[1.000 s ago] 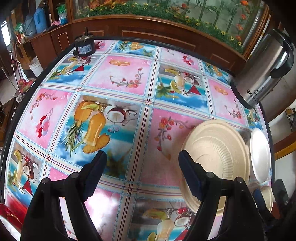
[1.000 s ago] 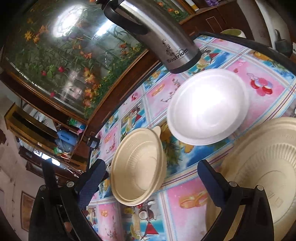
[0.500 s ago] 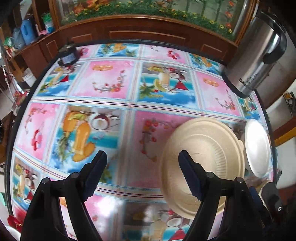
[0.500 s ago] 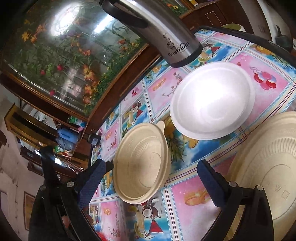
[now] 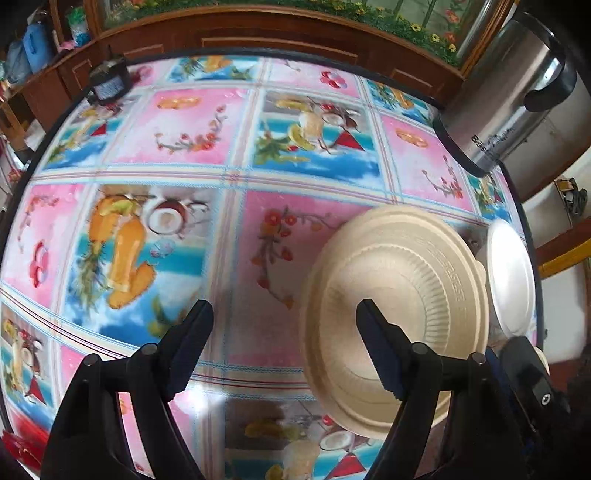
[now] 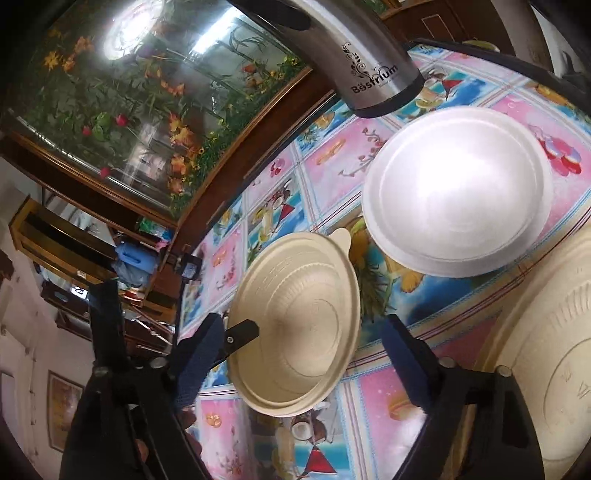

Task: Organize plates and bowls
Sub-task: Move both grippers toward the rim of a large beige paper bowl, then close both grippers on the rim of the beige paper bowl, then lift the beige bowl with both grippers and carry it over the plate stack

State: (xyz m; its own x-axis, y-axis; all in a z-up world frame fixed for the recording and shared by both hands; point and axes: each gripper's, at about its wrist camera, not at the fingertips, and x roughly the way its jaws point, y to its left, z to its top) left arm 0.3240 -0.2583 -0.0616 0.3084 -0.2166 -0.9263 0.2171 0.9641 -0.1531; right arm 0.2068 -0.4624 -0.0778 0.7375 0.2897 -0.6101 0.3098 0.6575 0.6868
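A home dining room: a round table under a glossy fruit-print tablecloth (image 5: pixel 236 177), a carved dark-wood cabinet (image 5: pixel 280 35), a steel thermos jug (image 6: pixel 354 55).

A surface (image 5: pixel 229 177) covered by a pink-and-blue fruit-print cloth carries a steel thermos flask (image 5: pixel 517 96) at its far right edge and a small black device (image 5: pixel 108 82) at its far left corner. Behind it stand a wooden cabinet (image 5: pixel 258 35) and a planted glass tank (image 6: pixel 122 85).

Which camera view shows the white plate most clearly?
The right wrist view: the white plate appears whole and large, beside the steel kettle. The left wrist view shows it only as a squeezed sliver at the table's right edge.
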